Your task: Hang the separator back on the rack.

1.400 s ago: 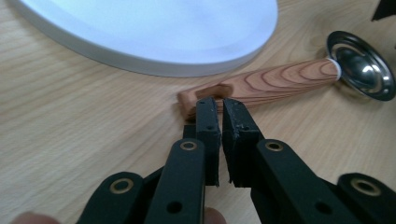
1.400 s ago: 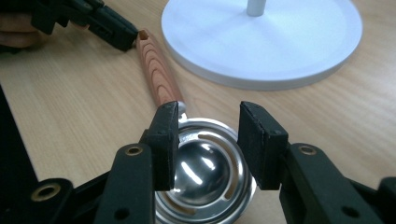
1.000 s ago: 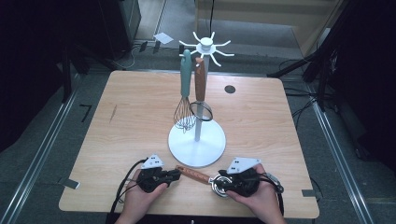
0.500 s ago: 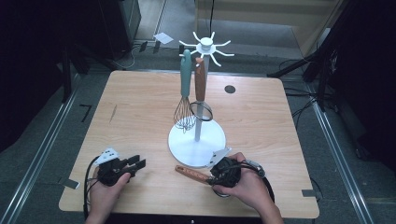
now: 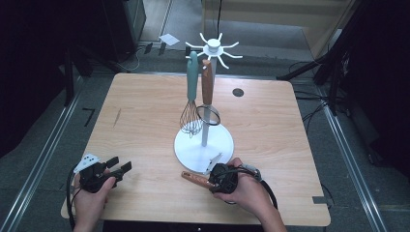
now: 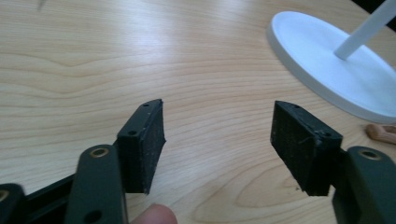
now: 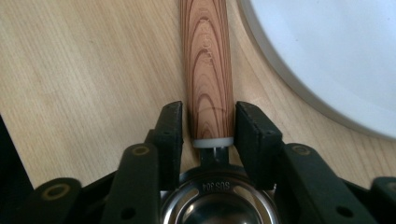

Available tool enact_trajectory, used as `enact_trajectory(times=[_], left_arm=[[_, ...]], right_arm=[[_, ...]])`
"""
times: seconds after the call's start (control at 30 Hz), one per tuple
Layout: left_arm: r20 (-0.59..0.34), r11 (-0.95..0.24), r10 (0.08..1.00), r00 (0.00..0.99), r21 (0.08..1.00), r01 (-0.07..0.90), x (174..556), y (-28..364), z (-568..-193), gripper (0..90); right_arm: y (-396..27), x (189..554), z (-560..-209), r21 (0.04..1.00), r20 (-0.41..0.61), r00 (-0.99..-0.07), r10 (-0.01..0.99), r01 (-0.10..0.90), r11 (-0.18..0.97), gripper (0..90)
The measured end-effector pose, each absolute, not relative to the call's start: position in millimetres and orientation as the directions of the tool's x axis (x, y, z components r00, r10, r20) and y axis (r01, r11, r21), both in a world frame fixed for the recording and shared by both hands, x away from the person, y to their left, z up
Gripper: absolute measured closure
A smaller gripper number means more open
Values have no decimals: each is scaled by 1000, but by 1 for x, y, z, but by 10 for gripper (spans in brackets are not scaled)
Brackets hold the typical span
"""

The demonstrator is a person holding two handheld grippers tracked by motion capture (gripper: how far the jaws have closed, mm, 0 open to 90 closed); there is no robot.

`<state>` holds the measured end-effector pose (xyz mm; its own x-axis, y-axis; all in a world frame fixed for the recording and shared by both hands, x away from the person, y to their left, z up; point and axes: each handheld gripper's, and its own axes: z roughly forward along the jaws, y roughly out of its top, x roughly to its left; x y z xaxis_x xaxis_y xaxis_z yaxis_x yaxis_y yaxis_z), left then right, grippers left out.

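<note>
Two tools are in my hands at the near edge of the tabletop [image 5: 145,111]. My left tool [image 5: 119,167] sits near the front left corner, its jaws spread wide with nothing between them; in the left gripper view the pads [image 6: 148,140] hover over bare wood, with the white stand base [image 6: 327,60] off to the side. My right tool [image 5: 218,177] is pinching the wooden-handled utensil [image 7: 208,60] near where the handle meets its metal collar, both pads pressed against the wood. That utensil lies flat on the tabletop just in front of the stand base, its handle [image 5: 193,178] pointing toward my left, its steel head [image 7: 217,205] tucked under the tool. On the white stand [image 5: 205,140], standing at mid-table, hang a teal-handled whisk [image 5: 192,104] and another wooden-handled utensil [image 5: 208,89] with a ring-shaped metal end, side by side against the pole.
</note>
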<state>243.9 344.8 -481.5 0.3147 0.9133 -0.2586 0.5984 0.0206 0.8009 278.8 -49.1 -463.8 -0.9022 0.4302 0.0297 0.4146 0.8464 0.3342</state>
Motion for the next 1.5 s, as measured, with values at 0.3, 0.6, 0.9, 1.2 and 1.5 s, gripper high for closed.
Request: enact_trajectory(times=[0.3, 0.6, 0.9, 1.2, 1.5], left_arm=[[-252, 46, 929, 271, 806, 590, 240, 356, -481, 314], [-277, 79, 925, 259, 808, 583, 241, 361, -481, 307], [-255, 77, 937, 237, 816, 573, 240, 364, -481, 239], [-221, 41, 948, 228, 797, 602, 241, 364, -484, 174], [-234, 25, 932, 276, 801, 598, 240, 364, -485, 135]], right_arm=[[-34, 266, -462, 297, -36, -902, 430, 401, 866, 711], [-48, 263, -451, 401, 11, -876, 482, 445, 800, 713], [-80, 267, -434, 526, 37, -828, 559, 492, 694, 713], [-110, 275, -434, 611, 73, -775, 627, 532, 587, 713], [-134, 277, -431, 670, 79, -722, 688, 549, 500, 713]])
